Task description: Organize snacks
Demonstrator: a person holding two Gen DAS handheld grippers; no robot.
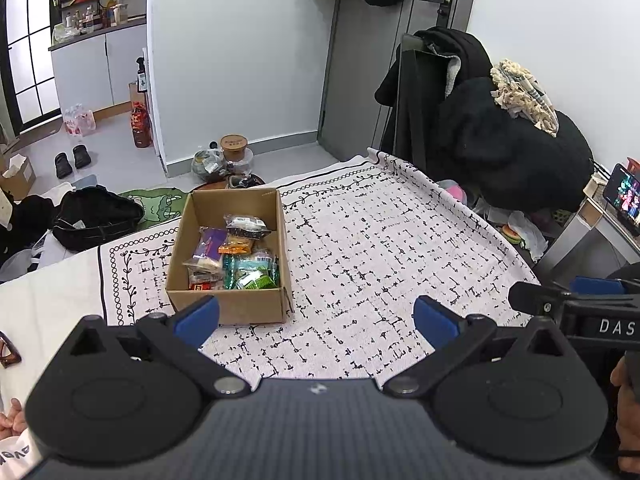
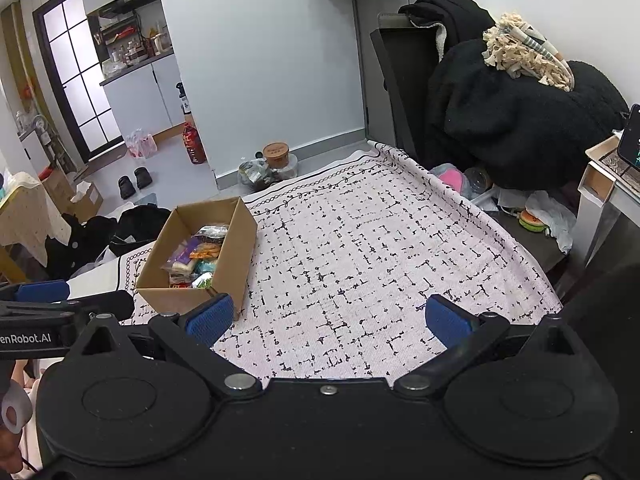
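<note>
Snacks point(image 1: 232, 256) lie packed in an open cardboard box point(image 1: 240, 308) that stands on the patterned cloth point(image 1: 380, 240) of the tabletop, toward its left side. The left gripper point(image 1: 316, 316) is spread wide and holds nothing; its left blue pad point(image 1: 198, 318) overlaps the box's near wall in the view, contact uncertain. The right gripper point(image 2: 330, 318) is likewise spread wide and empty above bare cloth, with the box just left of its left pad point(image 2: 210, 318).

The left wrist view alone shows a green mat point(image 1: 160, 204) on the floor beyond the box and a phone point(image 1: 622, 198) with a lit screen at far right. The right wrist view alone shows a pink item point(image 2: 452, 178) beside the tabletop's right edge.
</note>
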